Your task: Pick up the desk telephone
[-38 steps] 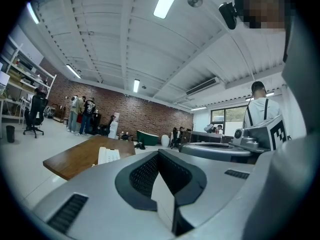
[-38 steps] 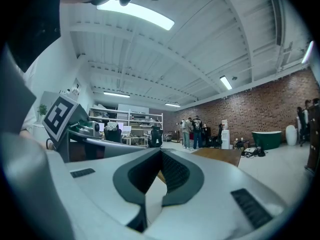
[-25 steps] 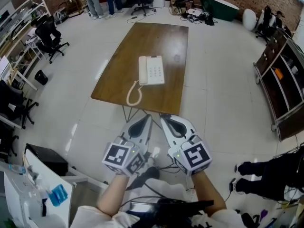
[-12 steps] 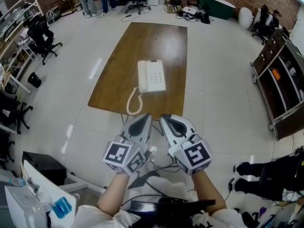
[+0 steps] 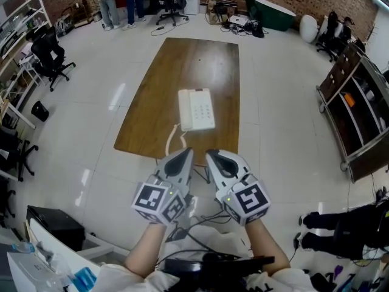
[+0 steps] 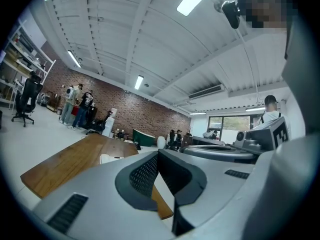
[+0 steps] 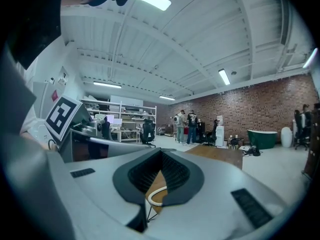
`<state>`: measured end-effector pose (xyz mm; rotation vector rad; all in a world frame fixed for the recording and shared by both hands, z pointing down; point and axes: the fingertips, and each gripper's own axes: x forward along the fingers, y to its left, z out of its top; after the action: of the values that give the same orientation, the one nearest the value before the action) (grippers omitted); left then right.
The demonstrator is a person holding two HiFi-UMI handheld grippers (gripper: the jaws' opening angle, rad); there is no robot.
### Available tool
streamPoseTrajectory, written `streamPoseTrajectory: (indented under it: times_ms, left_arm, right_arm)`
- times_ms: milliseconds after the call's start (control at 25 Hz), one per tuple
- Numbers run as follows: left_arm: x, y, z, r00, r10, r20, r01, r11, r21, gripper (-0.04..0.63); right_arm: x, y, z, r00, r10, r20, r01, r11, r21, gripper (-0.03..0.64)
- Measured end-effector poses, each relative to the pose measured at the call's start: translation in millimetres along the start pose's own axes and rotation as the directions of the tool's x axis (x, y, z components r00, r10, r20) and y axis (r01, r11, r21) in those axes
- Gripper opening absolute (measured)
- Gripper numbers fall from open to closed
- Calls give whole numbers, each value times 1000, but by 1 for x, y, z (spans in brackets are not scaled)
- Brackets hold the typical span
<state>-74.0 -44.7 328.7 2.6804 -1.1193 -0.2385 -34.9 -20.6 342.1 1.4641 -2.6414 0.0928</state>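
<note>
Head view: The telephone (image 5: 196, 109) lies flat on the wooden tabletop (image 5: 188, 66), toward the near end and slightly right of the centre line. Its coiled cord (image 5: 173, 142) loops from the near left corner to the tabletop's near edge. The left tool (image 5: 185, 154) and right tool (image 5: 212, 157) are held side by side, tips pointing at the tabletop. Both are short of its near edge and apart from the telephone. Neither tool carries anything. A shelf unit (image 5: 355, 120) stands at the right of the room, a chair (image 5: 48, 59) at the left, and people (image 5: 112, 5) at the far end.

Left tool view: The jaws of the left tool (image 6: 158, 155) are closed together with nothing between them. Beyond them, the tabletop (image 6: 65, 164) extends away, with the white telephone (image 6: 112, 158) visible on it just above the left jaw. People (image 6: 75, 104) stand before a brick wall (image 6: 145, 115).

Right tool view: The jaws of the right tool (image 7: 161, 154) are closed and empty. Through the recess below the tips, the cord (image 7: 157, 196) and a strip of tabletop (image 7: 220, 156) are visible. A green tub (image 7: 262, 136) stands at the far wall.
</note>
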Motion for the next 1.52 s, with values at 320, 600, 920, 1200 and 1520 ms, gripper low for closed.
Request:
streamPoseTrajectory:
  times_ms: [320, 600, 920, 1200, 1520]
  left_arm:
    - [4, 14, 1, 1000, -15, -6, 15, 1000, -8, 3]
    - [13, 22, 0, 1000, -20, -15, 20, 1000, -6, 3]
    - [34, 37, 0, 1000, -2, -29, 2, 1000, 5, 3]
    - [61, 58, -5, 998, 13, -56, -13, 1000, 2, 3]
    - [96, 75, -10, 997, 14, -80, -14, 1000, -7, 3]
  right_arm:
    - [12, -2, -3, 1000, -19, -4, 19, 1000, 5, 0]
    - [20, -11, -3, 1000, -31, -5, 31, 999, 19, 0]
    - [39, -32, -3, 1000, -25, 1, 24, 999, 33, 0]
    - [66, -53, -4, 1000, -19, -10, 19, 999, 43, 0]
    - [90, -85, -10, 999, -24, -36, 27, 998, 64, 0]
